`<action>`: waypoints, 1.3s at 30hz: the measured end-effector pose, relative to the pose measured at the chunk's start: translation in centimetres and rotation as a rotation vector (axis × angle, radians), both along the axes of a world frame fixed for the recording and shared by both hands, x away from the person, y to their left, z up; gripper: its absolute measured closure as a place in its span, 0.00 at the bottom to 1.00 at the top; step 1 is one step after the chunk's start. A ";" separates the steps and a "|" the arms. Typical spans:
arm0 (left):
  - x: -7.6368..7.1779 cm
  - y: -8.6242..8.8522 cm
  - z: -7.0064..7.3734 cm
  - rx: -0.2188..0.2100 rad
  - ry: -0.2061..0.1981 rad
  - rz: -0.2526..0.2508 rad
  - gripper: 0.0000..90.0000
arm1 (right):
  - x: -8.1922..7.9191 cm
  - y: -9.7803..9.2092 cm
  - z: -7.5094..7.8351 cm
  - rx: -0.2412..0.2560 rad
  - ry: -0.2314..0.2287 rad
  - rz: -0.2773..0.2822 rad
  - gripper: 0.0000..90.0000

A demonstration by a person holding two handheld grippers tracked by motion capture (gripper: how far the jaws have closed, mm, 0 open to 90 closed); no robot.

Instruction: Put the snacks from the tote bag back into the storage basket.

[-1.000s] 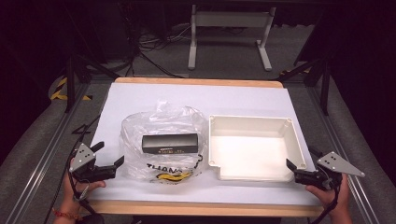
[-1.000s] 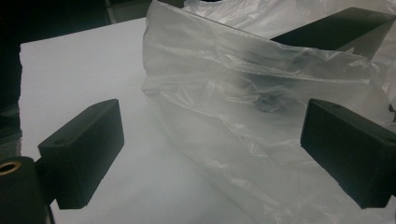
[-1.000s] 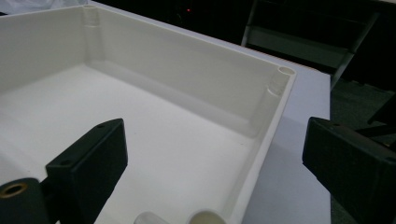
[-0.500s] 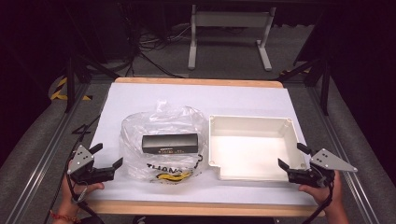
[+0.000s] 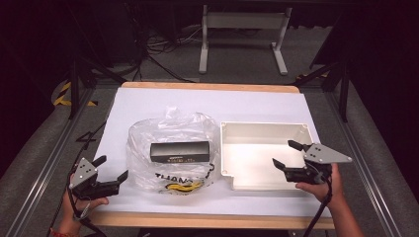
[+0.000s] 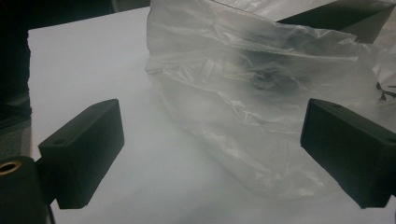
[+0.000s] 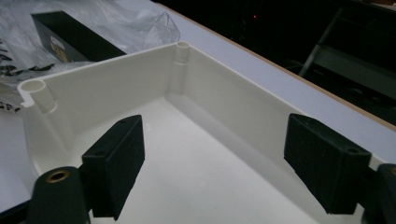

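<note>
A clear plastic bag [image 5: 170, 148] lies on the white table, with a black box [image 5: 180, 151] inside it and yellow and black print near its front. To its right stands a white open tray [image 5: 232, 163] with nothing in it. My left gripper [image 5: 111, 170] is open, just left of the bag's front corner, and the bag [image 6: 243, 98] spreads ahead between its jaws. My right gripper [image 5: 288, 155] is open over the tray's right front part. Past its jaws I see the tray wall [image 7: 140, 79] and the black box [image 7: 70, 37] beyond it.
The white table sheet [image 5: 207, 106] has a wooden front edge [image 5: 207, 219] and bare room behind the bag and tray. Metal rails [image 5: 44, 163] run along both sides. A stand's legs [image 5: 242, 39] and cables lie on the dark floor beyond.
My right gripper has moved left and forward, from beside the tray's front right corner to over the tray. My left gripper has barely moved.
</note>
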State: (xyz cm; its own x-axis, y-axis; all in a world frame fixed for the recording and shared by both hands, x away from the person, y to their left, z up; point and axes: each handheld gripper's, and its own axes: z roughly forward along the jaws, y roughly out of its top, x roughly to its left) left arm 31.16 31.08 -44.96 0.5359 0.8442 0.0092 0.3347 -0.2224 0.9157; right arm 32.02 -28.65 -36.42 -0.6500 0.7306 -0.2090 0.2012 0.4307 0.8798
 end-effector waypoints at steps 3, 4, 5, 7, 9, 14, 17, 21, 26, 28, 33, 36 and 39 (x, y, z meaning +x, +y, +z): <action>0.0 0.0 0.0 -0.002 -0.002 -0.001 0.08 | -0.4 0.9 0.2 -0.034 -0.017 0.031 0.20; 0.0 0.1 0.0 -0.002 0.000 -0.001 0.08 | -0.4 1.0 0.2 -0.032 -0.012 0.041 0.20; 0.0 0.1 0.0 -0.001 0.001 -0.003 0.08 | -0.2 1.2 0.1 -0.029 -0.003 0.052 0.20; 0.0 0.1 0.0 -0.005 0.000 -0.004 0.08 | 0.2 1.7 0.0 -0.029 0.007 0.068 0.22; 0.0 0.0 0.0 -0.001 0.000 -0.007 0.08 | 0.4 2.4 0.1 -0.043 0.001 0.084 0.23; 0.1 0.0 0.0 -0.003 0.001 -0.009 0.08 | 1.0 4.7 0.8 -0.078 -0.008 0.162 0.25; 0.0 0.0 0.0 -0.006 0.002 -0.010 0.08 | 1.8 5.8 0.9 -0.075 0.002 0.198 0.28; 0.0 0.0 -0.1 -0.005 0.004 -0.013 0.08 | 3.2 7.1 0.8 -0.074 0.018 0.232 0.30; 0.1 0.0 -0.1 0.003 0.004 -0.016 0.08 | 4.3 8.1 0.5 -0.077 0.037 0.249 0.30; 0.1 0.0 -0.1 0.002 0.005 -0.018 0.08 | 4.9 8.6 0.4 -0.082 0.043 0.257 0.30; 0.1 -0.1 -0.1 0.003 0.007 -0.018 0.08 | 6.0 9.3 0.3 -0.068 0.062 0.279 0.33; 0.1 -0.1 -0.1 0.006 0.008 -0.020 0.08 | 6.5 9.8 0.3 -0.071 0.078 0.305 0.34; 0.1 -0.1 -0.2 0.007 0.009 -0.020 0.08 | 6.9 10.3 0.3 -0.081 0.084 0.314 0.34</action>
